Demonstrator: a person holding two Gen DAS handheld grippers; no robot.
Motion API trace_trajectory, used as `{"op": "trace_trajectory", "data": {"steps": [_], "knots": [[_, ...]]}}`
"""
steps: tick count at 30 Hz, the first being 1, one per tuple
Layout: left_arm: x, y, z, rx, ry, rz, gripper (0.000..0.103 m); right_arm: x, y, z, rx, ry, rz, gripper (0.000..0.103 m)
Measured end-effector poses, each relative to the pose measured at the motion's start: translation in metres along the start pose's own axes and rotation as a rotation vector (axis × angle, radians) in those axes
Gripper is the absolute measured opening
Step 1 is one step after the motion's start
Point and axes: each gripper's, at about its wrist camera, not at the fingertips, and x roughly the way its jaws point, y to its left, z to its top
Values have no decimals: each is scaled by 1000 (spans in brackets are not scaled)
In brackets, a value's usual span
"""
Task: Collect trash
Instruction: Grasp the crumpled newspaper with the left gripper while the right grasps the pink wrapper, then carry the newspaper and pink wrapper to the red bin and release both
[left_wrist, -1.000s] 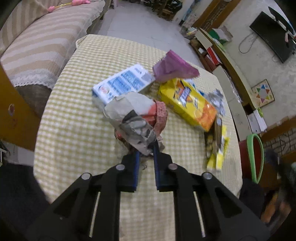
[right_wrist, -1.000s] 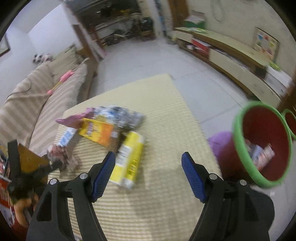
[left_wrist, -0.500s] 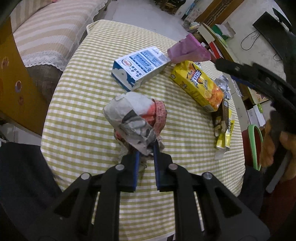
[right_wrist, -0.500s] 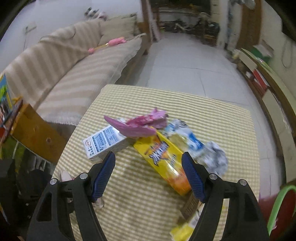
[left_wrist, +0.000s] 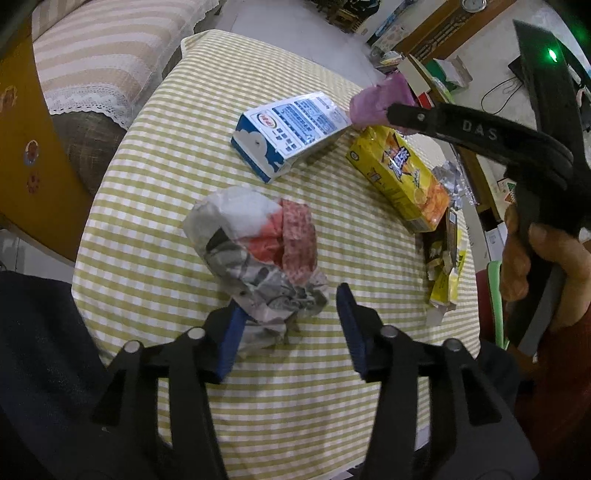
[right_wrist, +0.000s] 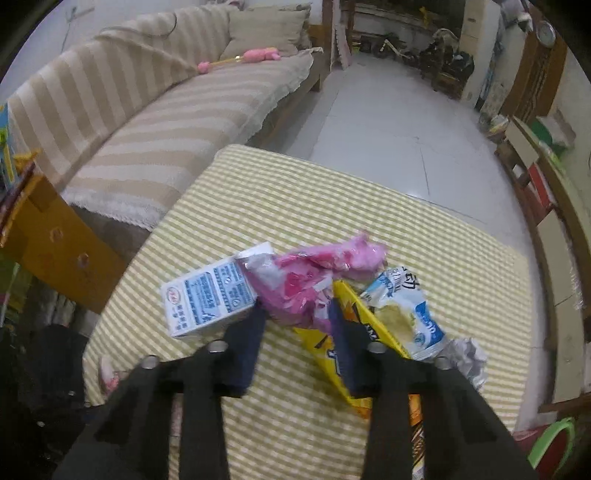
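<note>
A crumpled paper wad (left_wrist: 255, 243), white, grey and red, lies on the checked table (left_wrist: 177, 177). My left gripper (left_wrist: 291, 328) stands over the wad's near end and its jaws are opening. The left pad still brushes the paper while the right pad is clear of it. My right gripper (right_wrist: 295, 321) is over the pile and its jaws are closing on a pink wrapper (right_wrist: 314, 280); the pads pinch its lower part. In the left wrist view a hand (left_wrist: 546, 266) holds that gripper, whose tips meet the pink wrapper (left_wrist: 376, 103).
A blue-and-white milk carton (right_wrist: 207, 299), a yellow snack bag (left_wrist: 402, 173), a silver-blue wrapper (right_wrist: 406, 314) and a torn yellow box (left_wrist: 447, 280) lie around the wrapper. A red bin with a green rim (right_wrist: 550, 439) stands off the table's right side. A striped sofa (right_wrist: 147, 129) is at left.
My left jaws have opened off the paper wad, which now rests on the table. My right gripper swung from the bin side to the pile and closed around the pink wrapper.
</note>
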Motion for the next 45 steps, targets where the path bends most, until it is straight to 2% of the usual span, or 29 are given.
{"op": "trace_trajectory", "data": {"steps": [1,11,16,18,19,22,25,30,37,45], "knots": [[0,1,0,-5,0,-6,51,-3,0,-1,4,-7,2,20],[6,1,1,1,1,24,53,-89,-6,-33,84,-171,54,19],[9,-2,-1,-1,4,35,53,-121,-8,-54,121,-235,22,19],[10,-5,-1,9,4,39,53,-130,-11,-63,132,-242,7,19],[11,-6,0,11,4,37,49,-132,-12,-67,143,-241,9,19],[12,-8,0,6,2,39,22,-138,-21,-79,185,-237,15,19],[9,-9,0,-2,-1,24,18,-145,-25,-89,211,-244,-1,19],[-3,-19,1,26,-27,21,17,-152,-38,-106,257,-256,-32,19],[-22,-53,5,113,-88,10,17,-165,-55,-126,326,-276,-54,19],[-26,-79,1,165,-95,-12,17,-172,-80,-150,392,-263,-82,19]]}}
